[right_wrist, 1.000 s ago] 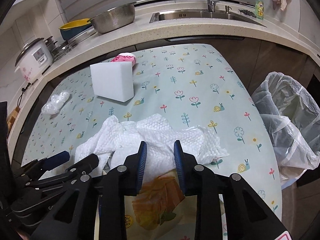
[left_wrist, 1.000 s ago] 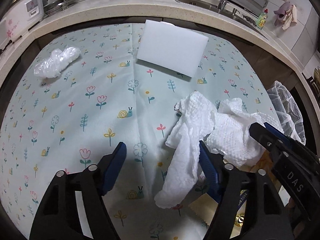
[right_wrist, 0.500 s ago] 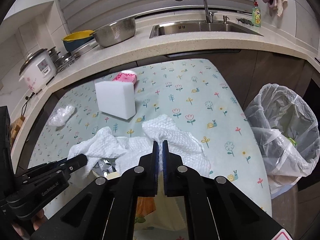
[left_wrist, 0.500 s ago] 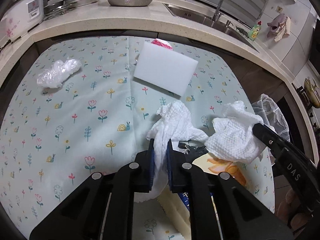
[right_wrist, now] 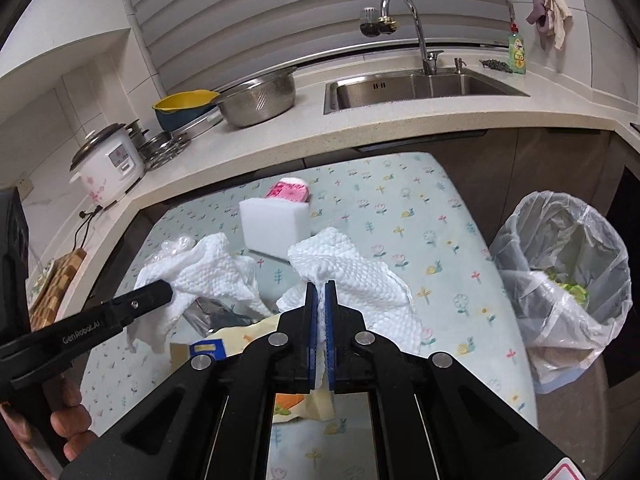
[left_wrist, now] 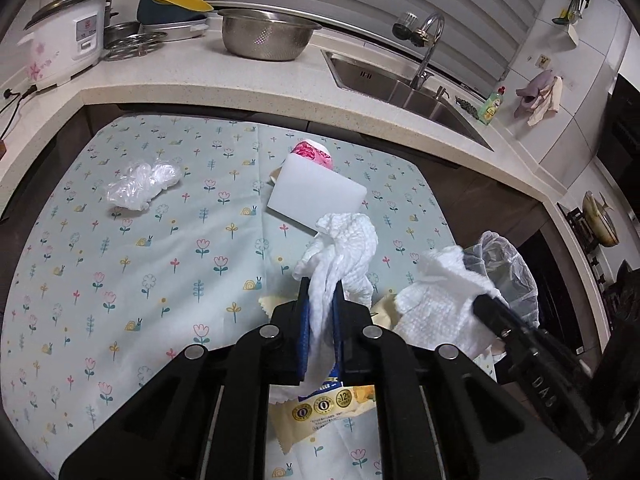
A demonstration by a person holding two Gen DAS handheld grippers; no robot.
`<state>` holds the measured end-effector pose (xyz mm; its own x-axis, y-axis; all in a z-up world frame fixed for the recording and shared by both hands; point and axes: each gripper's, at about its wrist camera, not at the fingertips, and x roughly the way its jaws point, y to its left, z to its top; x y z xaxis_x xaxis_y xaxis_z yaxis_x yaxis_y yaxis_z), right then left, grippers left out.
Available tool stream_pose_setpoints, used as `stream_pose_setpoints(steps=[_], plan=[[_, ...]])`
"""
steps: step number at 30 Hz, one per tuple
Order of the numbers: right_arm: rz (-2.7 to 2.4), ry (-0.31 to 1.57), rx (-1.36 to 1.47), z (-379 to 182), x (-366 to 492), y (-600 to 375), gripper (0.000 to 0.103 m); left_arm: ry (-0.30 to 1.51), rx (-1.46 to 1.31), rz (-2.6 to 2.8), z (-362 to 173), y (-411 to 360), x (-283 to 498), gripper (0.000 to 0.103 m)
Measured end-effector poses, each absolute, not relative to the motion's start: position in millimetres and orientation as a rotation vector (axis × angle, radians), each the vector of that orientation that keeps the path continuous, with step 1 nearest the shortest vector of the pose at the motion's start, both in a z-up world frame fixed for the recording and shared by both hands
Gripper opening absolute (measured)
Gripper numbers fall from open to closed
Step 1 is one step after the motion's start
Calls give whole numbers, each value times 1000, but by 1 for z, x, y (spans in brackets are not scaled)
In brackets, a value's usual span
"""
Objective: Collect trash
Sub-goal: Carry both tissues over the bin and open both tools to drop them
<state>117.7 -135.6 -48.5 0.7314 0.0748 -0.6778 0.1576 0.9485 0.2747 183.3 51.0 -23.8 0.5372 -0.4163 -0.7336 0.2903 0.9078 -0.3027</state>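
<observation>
The table point(right_wrist: 472, 264) ends just before the lined trash bin point(right_wrist: 568, 280), which stands off its right edge with bare cloth between. Two paper towels are lifted: the left gripper point(left_wrist: 320, 312) pinches one paper towel point(left_wrist: 344, 248), and the right gripper point(right_wrist: 321, 304) pinches the other towel point(right_wrist: 352, 272). One white block point(left_wrist: 316, 196), one crumpled plastic wrap point(left_wrist: 140, 184) and one snack wrapper point(left_wrist: 324, 404) lie on the cloth. Only the right view shows inside the bin.

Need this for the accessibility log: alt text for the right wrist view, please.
The right gripper is shut on a crumpled white paper towel lifted above a floral tablecloth, while the left gripper at left holds a second paper towel. A lined trash bin stands at right; a white foam block and snack wrappers lie on the cloth.
</observation>
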Motion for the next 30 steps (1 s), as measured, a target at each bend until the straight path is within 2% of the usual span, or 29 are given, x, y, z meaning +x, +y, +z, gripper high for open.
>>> stream_pose_setpoints(steps=[7, 11, 22, 30], plan=[[-19, 904, 254, -115, 128, -86, 4, 885, -153, -390, -13, 76, 171, 10], [-15, 923, 243, -128, 127, -72, 4, 853, -167, -331, -3, 105, 172, 10], [-50, 782, 253, -57, 116, -98, 3, 787, -208, -232, 19, 146, 186, 10], [-129, 660, 266, -3, 98, -148, 4, 768, -167, -305, 32, 105, 178, 10]])
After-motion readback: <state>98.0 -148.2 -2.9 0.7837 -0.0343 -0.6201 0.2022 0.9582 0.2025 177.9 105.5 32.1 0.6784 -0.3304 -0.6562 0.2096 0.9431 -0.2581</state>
